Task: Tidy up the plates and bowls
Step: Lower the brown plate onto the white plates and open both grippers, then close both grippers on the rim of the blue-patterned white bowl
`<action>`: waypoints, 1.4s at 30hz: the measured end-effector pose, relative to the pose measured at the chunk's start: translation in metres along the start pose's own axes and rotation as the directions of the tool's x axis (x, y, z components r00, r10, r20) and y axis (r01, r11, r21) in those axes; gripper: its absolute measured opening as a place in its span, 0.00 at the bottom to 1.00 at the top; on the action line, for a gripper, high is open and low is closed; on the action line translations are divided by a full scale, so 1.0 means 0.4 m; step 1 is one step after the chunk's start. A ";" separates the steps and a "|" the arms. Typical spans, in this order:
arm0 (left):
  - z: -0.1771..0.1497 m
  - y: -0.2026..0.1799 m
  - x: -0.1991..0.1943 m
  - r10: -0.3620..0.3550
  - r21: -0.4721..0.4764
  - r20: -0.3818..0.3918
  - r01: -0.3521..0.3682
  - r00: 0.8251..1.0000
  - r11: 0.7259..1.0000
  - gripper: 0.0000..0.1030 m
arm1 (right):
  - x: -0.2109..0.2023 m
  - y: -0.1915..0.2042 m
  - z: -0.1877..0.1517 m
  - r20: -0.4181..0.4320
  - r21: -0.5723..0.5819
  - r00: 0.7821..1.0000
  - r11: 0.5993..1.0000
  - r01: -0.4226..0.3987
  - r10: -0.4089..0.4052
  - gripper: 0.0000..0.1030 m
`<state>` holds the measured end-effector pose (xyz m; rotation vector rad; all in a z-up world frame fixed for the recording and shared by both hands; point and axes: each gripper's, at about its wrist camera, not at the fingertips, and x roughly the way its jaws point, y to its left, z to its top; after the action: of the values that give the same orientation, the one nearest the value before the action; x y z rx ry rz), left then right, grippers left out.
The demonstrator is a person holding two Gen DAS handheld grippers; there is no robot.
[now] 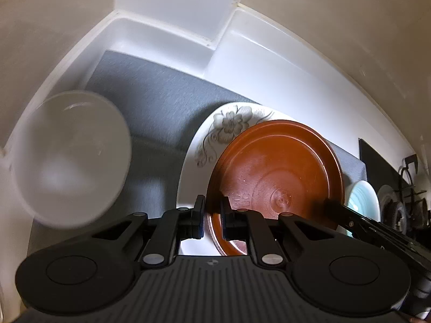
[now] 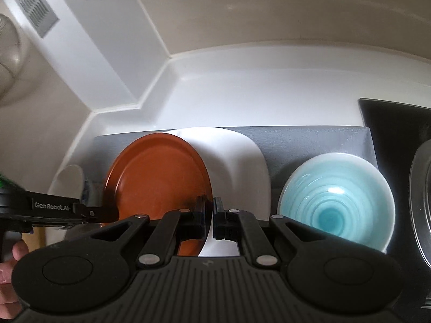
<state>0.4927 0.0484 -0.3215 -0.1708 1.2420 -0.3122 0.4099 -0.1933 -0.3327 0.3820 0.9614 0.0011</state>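
A brown plate (image 1: 277, 172) is held tilted above a white plate with a grey flower print (image 1: 212, 134) on the grey mat (image 1: 150, 94). My left gripper (image 1: 212, 215) is shut on the brown plate's near rim. My right gripper (image 2: 210, 215) is shut on the opposite rim of the brown plate (image 2: 159, 177), with the white plate (image 2: 237, 161) behind it. The right gripper's finger also shows in the left wrist view (image 1: 347, 215). A white bowl (image 1: 72, 158) sits at the left. A light blue bowl (image 2: 336, 199) sits at the right.
The mat lies on a white counter (image 2: 242, 99) bounded by cream walls in a corner. A black stove top (image 2: 398, 123) and a metal pan rim (image 2: 420, 193) are at the right. A black rack (image 1: 406, 188) stands past the blue bowl (image 1: 361, 199).
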 end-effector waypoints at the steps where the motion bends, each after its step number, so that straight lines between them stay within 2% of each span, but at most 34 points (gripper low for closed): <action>1: 0.002 0.003 0.012 -0.011 0.012 0.008 0.011 1.000 1.000 0.11 | 0.009 -0.002 0.000 0.002 -0.002 1.000 1.000 0.013 -0.013 0.05; 4: -0.002 0.008 0.039 -0.043 0.031 -0.018 0.044 0.999 0.999 0.11 | 0.033 -0.021 -0.004 0.022 0.013 0.999 0.999 0.031 -0.032 0.05; 10: -0.008 0.003 0.059 -0.052 0.098 -0.029 0.055 0.998 0.994 0.10 | 0.062 -0.057 -0.028 0.017 0.069 0.998 0.996 0.052 -0.053 0.05; 12: -0.009 0.003 0.052 -0.045 0.107 -0.018 0.046 0.999 0.993 0.17 | 0.060 -0.065 -0.034 0.028 0.098 0.999 0.994 0.041 -0.044 0.07; 14: -0.016 0.009 0.033 -0.047 0.116 -0.013 0.048 0.999 0.992 0.27 | 0.050 -0.073 -0.039 0.037 0.127 0.999 0.992 0.026 -0.031 0.14; 18: -0.037 0.068 -0.040 -0.104 0.069 -0.011 0.104 0.995 0.992 0.37 | 0.003 -0.068 -0.052 0.077 0.160 0.996 0.987 0.029 -0.041 0.35; 20: -0.059 0.114 -0.095 -0.074 0.044 0.025 0.073 0.997 0.996 0.55 | -0.027 -0.057 -0.068 0.084 0.180 0.995 0.983 0.032 -0.048 0.37; 23: -0.091 0.199 -0.174 -0.022 -0.017 0.079 0.024 0.997 1.000 0.67 | -0.067 -0.023 -0.098 0.104 0.189 0.994 0.982 0.002 -0.022 0.38; 26: -0.109 0.291 -0.212 -0.030 -0.100 0.098 0.040 0.995 0.994 0.74 | -0.082 0.042 -0.117 0.099 0.157 0.995 0.987 -0.018 0.002 0.42; 28: -0.111 0.347 -0.211 -0.020 -0.158 0.113 0.038 0.993 0.987 0.71 | -0.070 0.095 -0.124 0.070 0.138 0.996 0.989 -0.056 0.047 0.42; 31: -0.098 0.404 -0.183 -0.013 -0.233 0.093 0.034 0.996 0.972 0.23 | -0.031 0.178 -0.120 0.018 0.115 0.991 0.985 -0.132 0.131 0.42; 32: -0.093 0.416 -0.178 -0.046 -0.249 0.102 0.070 0.994 0.966 0.20 | -0.017 0.205 -0.116 0.006 0.103 0.989 0.984 -0.147 0.148 0.42; 34: -0.083 0.430 -0.171 -0.060 -0.263 0.116 0.089 0.991 0.961 0.17 | 0.012 0.258 -0.106 -0.016 0.077 0.985 0.982 -0.173 0.174 0.42; 35: -0.080 0.434 -0.168 -0.052 -0.272 0.117 0.082 0.992 0.959 0.17 | 0.026 0.279 -0.100 -0.025 0.072 0.981 0.979 -0.189 0.191 0.42; 37: -0.077 0.447 -0.160 -0.085 -0.299 0.111 0.115 0.990 0.947 0.17 | 0.057 0.317 -0.088 -0.045 0.074 0.974 0.973 -0.216 0.220 0.42; 42: -0.076 0.482 -0.140 -0.113 -0.359 0.117 0.148 0.987 0.921 0.17 | 0.134 0.374 -0.062 -0.076 0.076 0.964 0.966 -0.248 0.254 0.42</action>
<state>0.4750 0.2502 -0.3375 -0.5879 1.1882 -0.1812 0.4459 -0.0369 -0.3406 0.5670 0.9934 0.2190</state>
